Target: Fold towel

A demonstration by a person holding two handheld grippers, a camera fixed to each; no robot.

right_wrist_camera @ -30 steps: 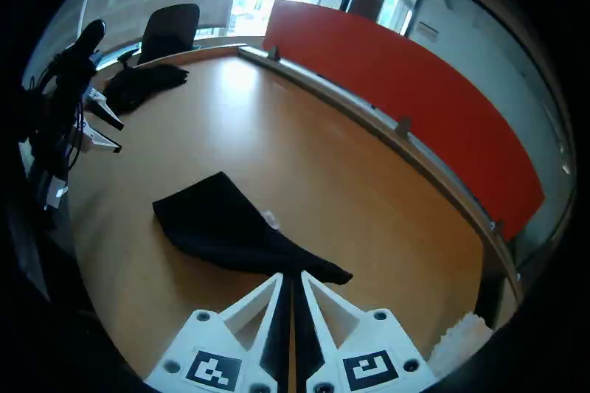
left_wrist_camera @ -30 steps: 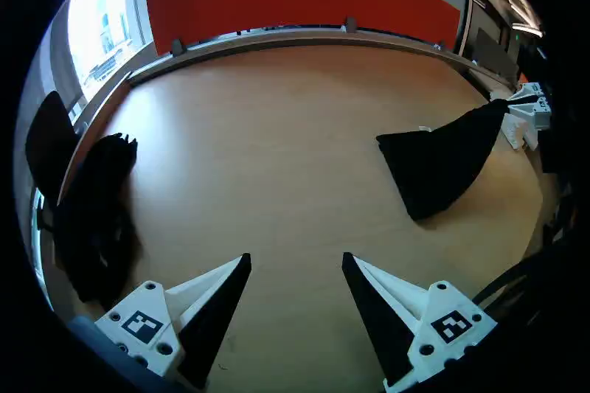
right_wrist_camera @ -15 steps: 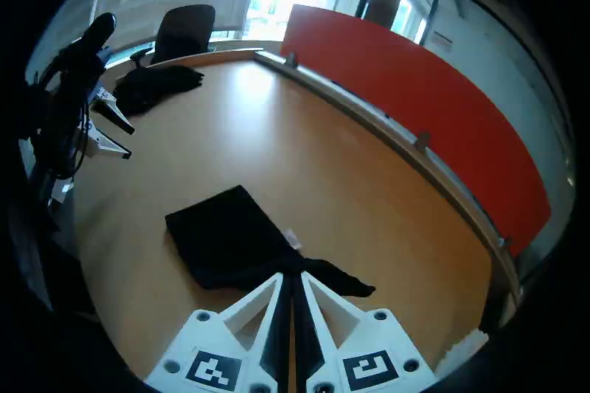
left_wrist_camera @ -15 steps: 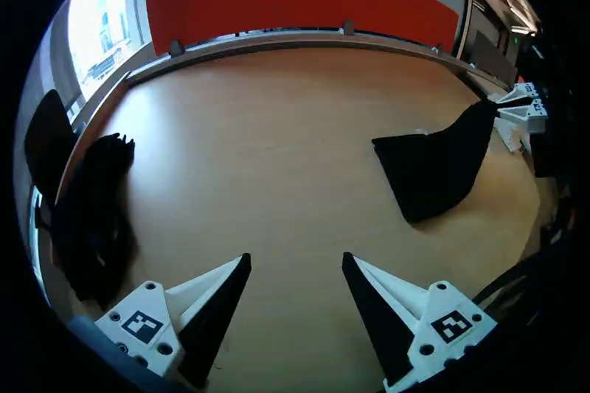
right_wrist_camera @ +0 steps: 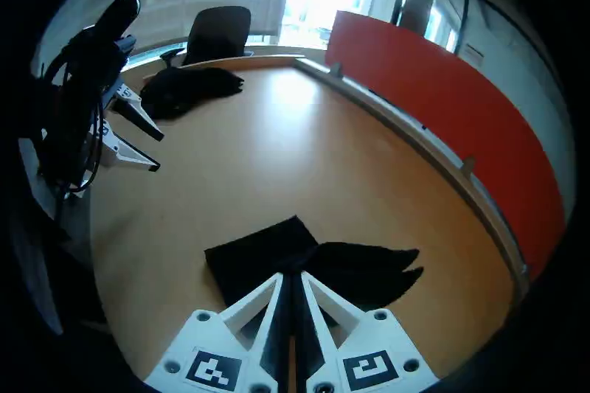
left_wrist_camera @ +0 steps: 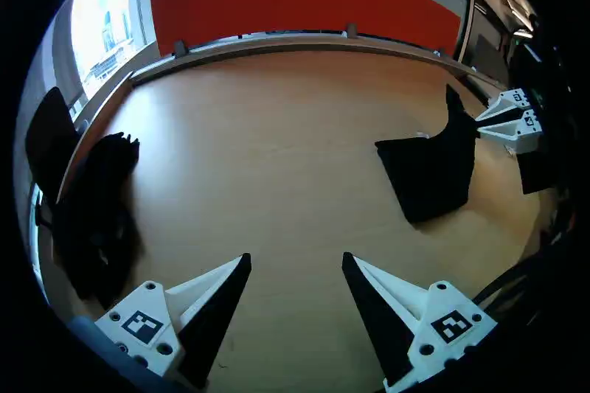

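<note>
swinging over since a second ago, right gripper (right_wrist_camera: pixel 293 276) clamps the towel (right_wrist_camera: pixel 251 256) corner mid-fold while left gripper (left_wrist_camera: pixel 296 256) gapes empty

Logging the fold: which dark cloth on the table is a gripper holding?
The towel, its corner pinched up by the right gripper; the crumpled heap near the chair lies untouched.
</note>
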